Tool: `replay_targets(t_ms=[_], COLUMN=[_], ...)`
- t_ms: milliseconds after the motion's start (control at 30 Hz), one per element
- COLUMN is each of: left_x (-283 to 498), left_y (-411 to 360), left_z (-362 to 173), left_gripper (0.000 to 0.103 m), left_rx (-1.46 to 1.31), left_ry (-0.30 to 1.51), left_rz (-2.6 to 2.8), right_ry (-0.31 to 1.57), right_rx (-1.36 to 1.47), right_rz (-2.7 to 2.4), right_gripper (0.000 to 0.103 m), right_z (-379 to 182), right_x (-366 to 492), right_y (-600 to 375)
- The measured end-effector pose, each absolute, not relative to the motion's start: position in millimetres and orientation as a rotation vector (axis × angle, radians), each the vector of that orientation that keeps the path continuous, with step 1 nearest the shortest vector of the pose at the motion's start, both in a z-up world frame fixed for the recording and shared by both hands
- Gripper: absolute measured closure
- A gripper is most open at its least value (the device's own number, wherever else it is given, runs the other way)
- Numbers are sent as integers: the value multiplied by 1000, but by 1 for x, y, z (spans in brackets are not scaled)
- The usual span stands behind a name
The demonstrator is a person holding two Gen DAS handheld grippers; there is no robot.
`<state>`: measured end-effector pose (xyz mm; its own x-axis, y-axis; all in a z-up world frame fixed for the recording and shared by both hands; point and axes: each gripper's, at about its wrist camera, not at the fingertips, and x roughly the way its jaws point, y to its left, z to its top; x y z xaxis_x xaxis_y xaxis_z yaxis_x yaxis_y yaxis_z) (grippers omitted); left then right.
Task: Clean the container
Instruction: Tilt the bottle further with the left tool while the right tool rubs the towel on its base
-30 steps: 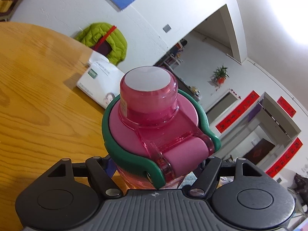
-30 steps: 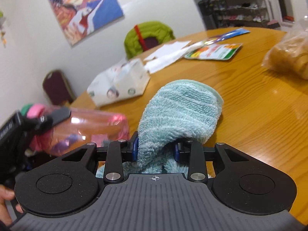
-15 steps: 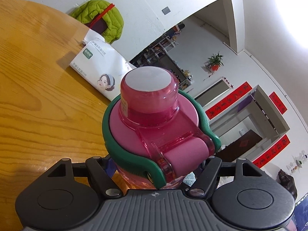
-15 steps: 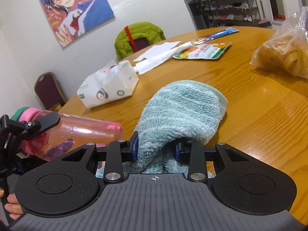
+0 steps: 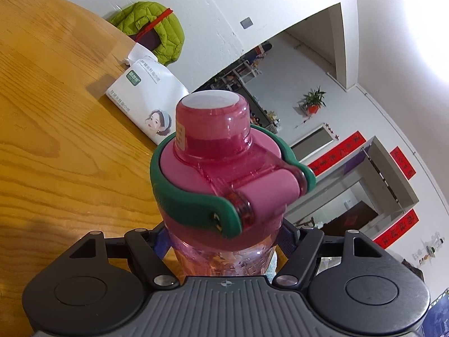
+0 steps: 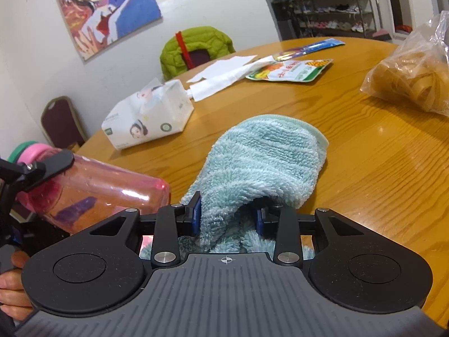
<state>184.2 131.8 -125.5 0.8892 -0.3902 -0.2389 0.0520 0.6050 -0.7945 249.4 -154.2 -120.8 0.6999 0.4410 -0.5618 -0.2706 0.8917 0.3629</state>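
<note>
Bottle [image 5: 221, 168], pink translucent plastic with a pink cap and a green carry loop [image 5: 179, 196], sits pinched between the fingers [image 5: 161, 241] of the left gripper [image 5: 224, 250], held off the counter [image 5: 50, 129] near its edge; from the right wrist view it lies almost level, base toward the cloth. Right gripper [image 6: 228, 219] has its fingers [image 6: 195, 216] clamped on a fluffy light-blue cloth [image 6: 266, 163], whose free end droops onto the counter just beside the bottle's base. Farther across the counter lie a white tissue pack [image 6: 148, 120], loose paper sheets [image 6: 224, 75], a snack packet [image 6: 291, 70] and, toward the right edge, a clear bag of rubber bands [image 6: 412, 75].
</note>
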Motion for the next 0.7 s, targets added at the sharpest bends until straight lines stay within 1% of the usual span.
replay_targets(t_ms=[167, 233, 333, 467, 533, 600, 700], left_x=[182, 182, 181, 180, 180, 179, 179], left_y=[130, 129, 129, 129, 129, 129, 128], left_z=[-126, -125, -124, -123, -123, -122, -122], left_gripper=[32, 32, 32, 32, 32, 32, 32], left_rx=[-890, -881, -877, -877, -874, -871, -865], left_ry=[384, 385, 385, 385, 385, 385, 385], left_rz=[-258, -260, -259, -257, -257, -257, -256], right_ry=[692, 680, 616, 525, 575, 700, 746], right_rx=[266, 290, 387, 532, 604, 653, 608], right_rz=[399, 398, 413, 422, 480, 545, 538], right_gripper=[66, 71, 75, 76, 76, 75, 74], right_z=[-123, -122, -116, -110, -116, -127, -127], right_x=[250, 249, 245, 241, 247, 258, 258], right_y=[-155, -159, -171, -190, -193, -187, -180])
